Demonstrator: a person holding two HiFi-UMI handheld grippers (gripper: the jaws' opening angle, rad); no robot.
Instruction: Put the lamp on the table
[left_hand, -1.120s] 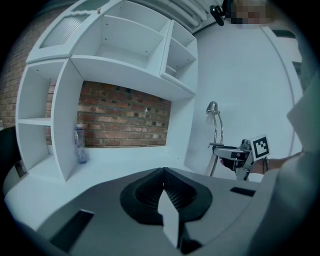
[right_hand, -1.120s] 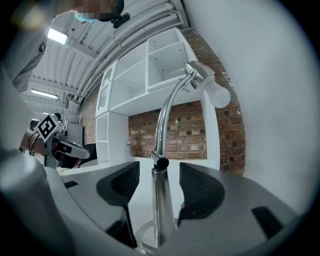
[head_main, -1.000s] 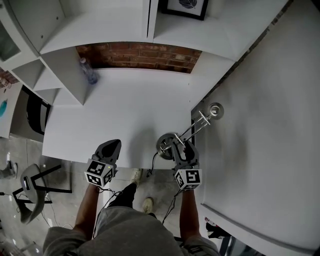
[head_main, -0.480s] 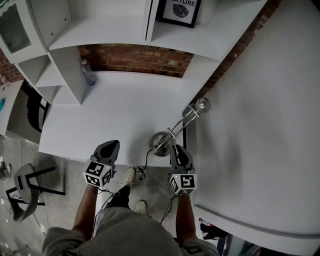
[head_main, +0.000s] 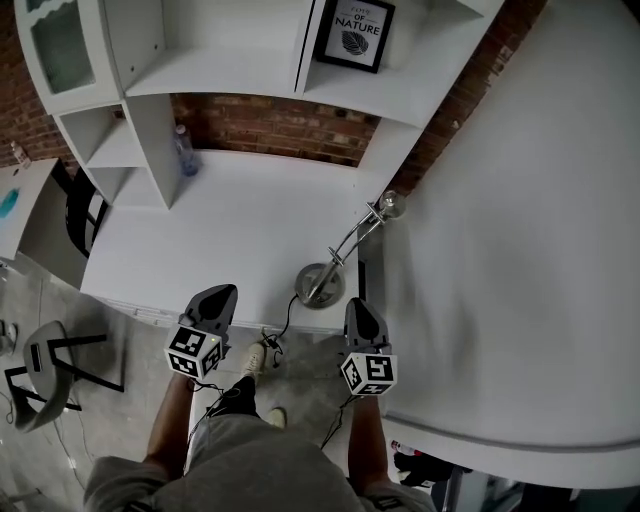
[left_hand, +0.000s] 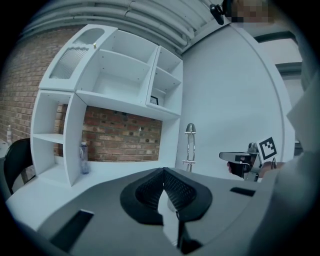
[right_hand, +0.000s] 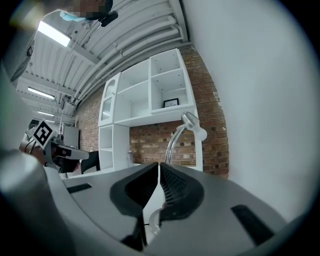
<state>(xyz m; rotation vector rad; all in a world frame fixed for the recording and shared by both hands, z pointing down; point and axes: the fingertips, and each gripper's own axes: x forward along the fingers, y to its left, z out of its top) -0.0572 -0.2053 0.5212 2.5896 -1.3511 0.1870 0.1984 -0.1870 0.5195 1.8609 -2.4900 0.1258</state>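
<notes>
Chrome lamp (head_main: 321, 286) was left standing on the bench (head_main: 230, 230) as the right gripper (head_main: 357, 306) was withdrawn, jaws together on nothing, so placement was judged done.

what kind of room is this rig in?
Probably a home office or study corner: a white desk with white built-in shelving against a red brick wall, a chrome desk lamp standing on the desk, and a black-framed print on a shelf.

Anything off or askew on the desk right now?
Nothing spilled or tipped. Only oddity: the lamp stands close to the front edge of the table, its cord hanging off toward the floor.
</notes>
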